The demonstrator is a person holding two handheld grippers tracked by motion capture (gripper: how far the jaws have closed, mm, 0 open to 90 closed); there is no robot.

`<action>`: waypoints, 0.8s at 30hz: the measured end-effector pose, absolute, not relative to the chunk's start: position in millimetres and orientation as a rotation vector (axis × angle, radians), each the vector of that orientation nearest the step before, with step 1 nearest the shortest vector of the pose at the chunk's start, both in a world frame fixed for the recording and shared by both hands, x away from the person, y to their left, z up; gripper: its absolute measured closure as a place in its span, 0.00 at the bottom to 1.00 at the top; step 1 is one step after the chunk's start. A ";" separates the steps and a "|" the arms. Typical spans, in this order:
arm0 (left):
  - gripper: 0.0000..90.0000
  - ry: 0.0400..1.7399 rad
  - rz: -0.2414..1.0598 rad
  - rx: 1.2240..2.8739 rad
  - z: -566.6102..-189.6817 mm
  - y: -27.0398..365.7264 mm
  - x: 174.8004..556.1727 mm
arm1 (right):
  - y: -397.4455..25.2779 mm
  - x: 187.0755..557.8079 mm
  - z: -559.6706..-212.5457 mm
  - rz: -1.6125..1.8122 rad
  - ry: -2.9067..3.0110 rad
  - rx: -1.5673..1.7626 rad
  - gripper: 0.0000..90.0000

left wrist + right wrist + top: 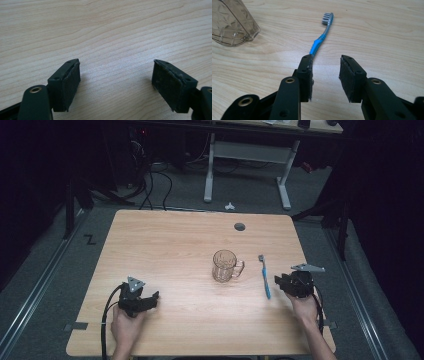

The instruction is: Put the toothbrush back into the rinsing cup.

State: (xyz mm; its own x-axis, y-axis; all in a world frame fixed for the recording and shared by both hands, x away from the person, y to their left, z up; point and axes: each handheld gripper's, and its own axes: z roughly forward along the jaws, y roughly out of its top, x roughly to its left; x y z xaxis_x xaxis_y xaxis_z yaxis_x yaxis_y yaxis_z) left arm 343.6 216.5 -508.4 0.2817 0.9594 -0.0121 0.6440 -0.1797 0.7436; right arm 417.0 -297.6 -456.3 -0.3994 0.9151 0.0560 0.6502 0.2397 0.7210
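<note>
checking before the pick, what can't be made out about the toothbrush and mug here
- Toothbrush, right gripper view: its handle end is hidden behind the right gripper's left jaw, so contact cannot be told.
- Glass mug, right gripper view: cut off by the top and left edges.
- Mug's inside, high view: too small to tell whether it holds anything.

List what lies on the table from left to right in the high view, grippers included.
left gripper → glass mug → toothbrush → right gripper
</note>
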 end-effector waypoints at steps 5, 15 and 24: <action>0.26 1.436 0.627 1.909 -508.5 216.3 343.6 | -291.9 424.6 -450.9 0.922 2.185 1.429 0.70; 0.26 1.435 0.627 1.909 -508.5 216.3 343.6 | -283.8 439.8 -440.7 0.880 2.216 1.411 0.70; 0.26 1.435 0.627 1.910 -508.5 216.3 343.6 | -272.3 458.1 -434.6 0.835 2.248 1.393 0.71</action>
State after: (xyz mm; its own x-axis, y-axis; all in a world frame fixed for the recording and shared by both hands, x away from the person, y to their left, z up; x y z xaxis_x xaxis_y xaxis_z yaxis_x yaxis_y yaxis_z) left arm 343.6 216.3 -508.5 0.2830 0.9590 -0.0116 0.6431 -0.1807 0.7442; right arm 458.1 -272.3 -434.6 -0.4450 0.8955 0.0006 0.6789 0.3370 0.6524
